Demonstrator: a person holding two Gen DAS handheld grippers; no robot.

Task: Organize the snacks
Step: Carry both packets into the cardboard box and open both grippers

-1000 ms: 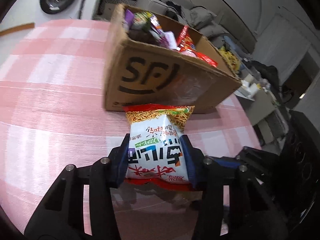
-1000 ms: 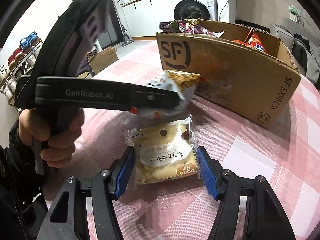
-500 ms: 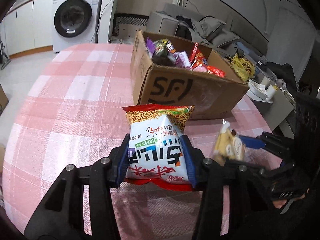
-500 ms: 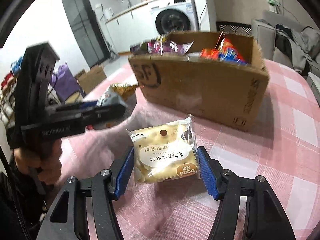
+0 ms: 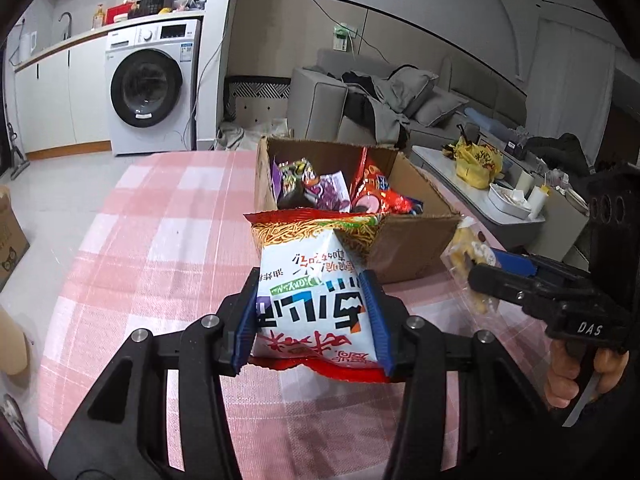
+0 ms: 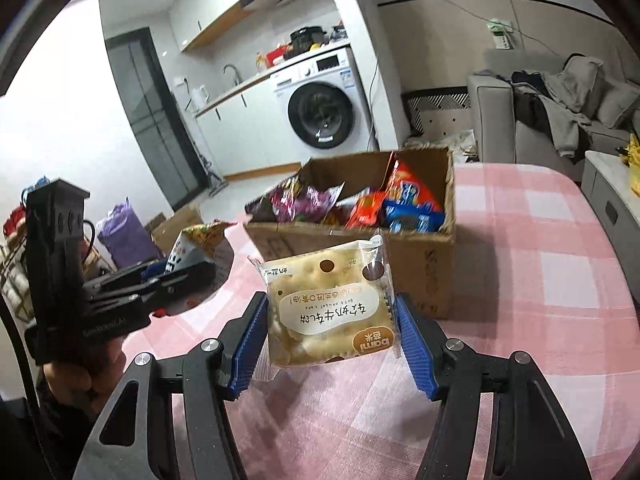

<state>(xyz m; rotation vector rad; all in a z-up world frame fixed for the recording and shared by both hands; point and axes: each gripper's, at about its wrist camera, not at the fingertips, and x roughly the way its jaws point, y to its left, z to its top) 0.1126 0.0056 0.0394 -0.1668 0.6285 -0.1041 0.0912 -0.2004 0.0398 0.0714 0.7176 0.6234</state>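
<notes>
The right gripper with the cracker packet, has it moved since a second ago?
Yes. The right gripper has risen: the brown cardboard box, earlier seen side-on, now shows its inside from above.

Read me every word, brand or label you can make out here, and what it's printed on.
"bami", upside down: cracker packet in the right gripper.
"DAS": right gripper body.
"GenRoboT.AI", faint: left gripper body.
Chinese print on cracker packet and on noodle bag in the left gripper: upside down, unread.
Cardboard box marking: blurred.
</notes>
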